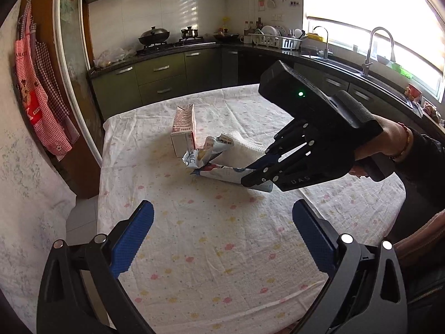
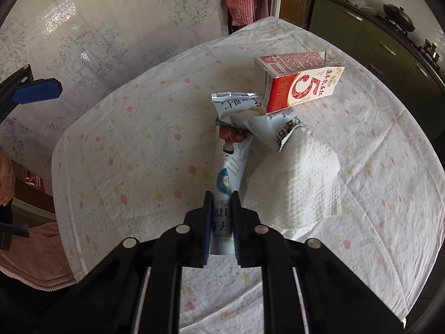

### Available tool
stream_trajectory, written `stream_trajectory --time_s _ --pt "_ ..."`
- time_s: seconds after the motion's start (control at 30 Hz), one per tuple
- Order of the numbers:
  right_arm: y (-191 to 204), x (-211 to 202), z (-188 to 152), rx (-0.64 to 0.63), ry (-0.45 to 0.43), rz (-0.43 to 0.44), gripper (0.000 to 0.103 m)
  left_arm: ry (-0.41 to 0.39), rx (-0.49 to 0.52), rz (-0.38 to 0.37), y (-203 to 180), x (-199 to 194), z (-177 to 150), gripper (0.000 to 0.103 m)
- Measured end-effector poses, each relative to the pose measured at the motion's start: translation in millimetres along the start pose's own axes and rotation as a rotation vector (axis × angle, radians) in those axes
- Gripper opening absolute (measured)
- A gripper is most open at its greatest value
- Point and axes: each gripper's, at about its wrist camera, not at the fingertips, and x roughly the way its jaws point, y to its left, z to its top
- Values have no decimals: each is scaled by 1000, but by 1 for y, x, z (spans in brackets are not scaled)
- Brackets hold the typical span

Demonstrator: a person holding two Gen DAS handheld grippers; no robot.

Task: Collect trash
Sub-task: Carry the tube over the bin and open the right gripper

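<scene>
Blue rubber pads line the right gripper (image 2: 221, 194), seen at six o'clock in its own wrist view, and they are pressed narrowly together on the near end of a long white wrapper (image 2: 230, 164). That wrapper, printed with blue and red pictures, runs straight away from the fingertips toward twelve o'clock across a white tablecloth (image 2: 125, 150) dotted with pink and yellow. Just beside the wrapper, at about three o'clock from the fingertips, lies a white paper towel (image 2: 300, 178), spread flat and rumpled. Farther on, a second, crumpled white wrapper (image 2: 267, 122) overlaps the far end of the held one and rests partly on the towel. Beyond it, at one o'clock, a red and white milk carton (image 2: 300, 83) stands on the cloth, touching the crumpled wrapper.

From the left wrist view, the left gripper (image 1: 222, 211) hangs near the table's front edge with its blue pads spread wide and nothing between them. The trash pile sits well ahead of it at twelve o'clock, with the right gripper reaching in from three o'clock, held by a hand (image 1: 389, 142). Green kitchen cabinets (image 1: 155, 75) fill the far background.
</scene>
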Motion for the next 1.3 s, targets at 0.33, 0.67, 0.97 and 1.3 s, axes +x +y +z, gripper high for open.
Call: stream_trajectory --time_s 0.33,0.67,0.97,1.3 --pt "7 -39 -31 65 -79 80 12 9 11 -14 -8 6 2 98" --pt "-63 -118 -134 416 -203 -85 12 31 49 -74 -27 24 7 98" --pt "-176 -173 -278 873 -199 -445 12 46 96 -114 -48 37 14 98" --pt "-256 -155 -312 1063 -59 -452 14 63 132 -134 -65 44 20 98"
